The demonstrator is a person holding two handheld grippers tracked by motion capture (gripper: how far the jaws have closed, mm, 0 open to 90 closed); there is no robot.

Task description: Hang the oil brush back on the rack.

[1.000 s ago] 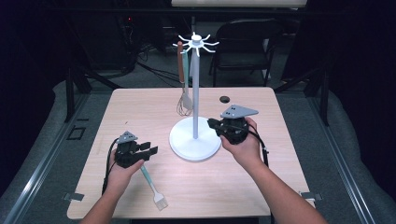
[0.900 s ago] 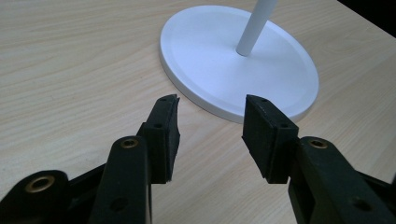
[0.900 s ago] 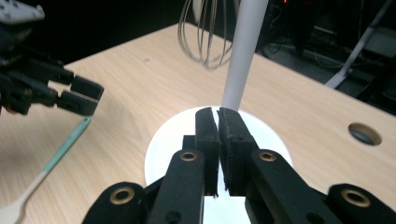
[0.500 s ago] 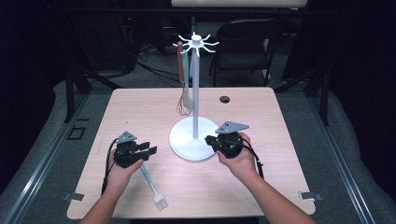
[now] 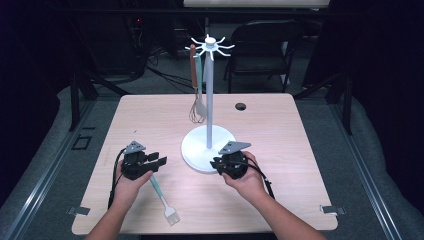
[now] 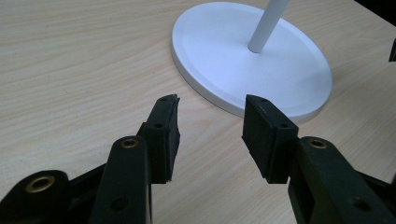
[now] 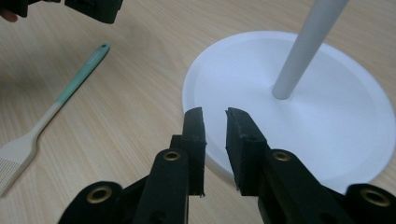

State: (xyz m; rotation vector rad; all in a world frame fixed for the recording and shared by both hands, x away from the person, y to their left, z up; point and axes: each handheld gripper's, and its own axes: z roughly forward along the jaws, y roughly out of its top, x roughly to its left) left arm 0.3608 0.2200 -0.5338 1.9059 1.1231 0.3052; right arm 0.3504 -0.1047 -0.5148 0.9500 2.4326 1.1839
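At the left of the high view, the left gripper [image 5: 159, 161] rested low over the pale wooden table [image 5: 150, 115] with its jaws released and wide apart, nothing between them; in the left gripper view they framed bare wood, with the round white base of the utensil stand [image 6: 252, 60] just ahead and to the right of the fingertips. The mint-handled silicone basting brush with a cream head [image 5: 163, 199] lay flat on the table under and just behind that gripper, its handle tip toward the stand and its bristles pointing back at the person. Further right stood the stand's thin white pole with a star of hooks at the top [image 5: 209, 85], from which a brown-handled wire whisk [image 5: 195, 87] hung. To the right, the right gripper [image 7: 215, 116] hovered at the near rim of the base, its jaws a narrow gap apart and having just been opening, with nothing held between them. The step in hand appeared to be settling both grippers before picking up the brush. The next move likely called for the left gripper to draw back over the handle, lower, and close across it, while the right gripper steadied the stand.
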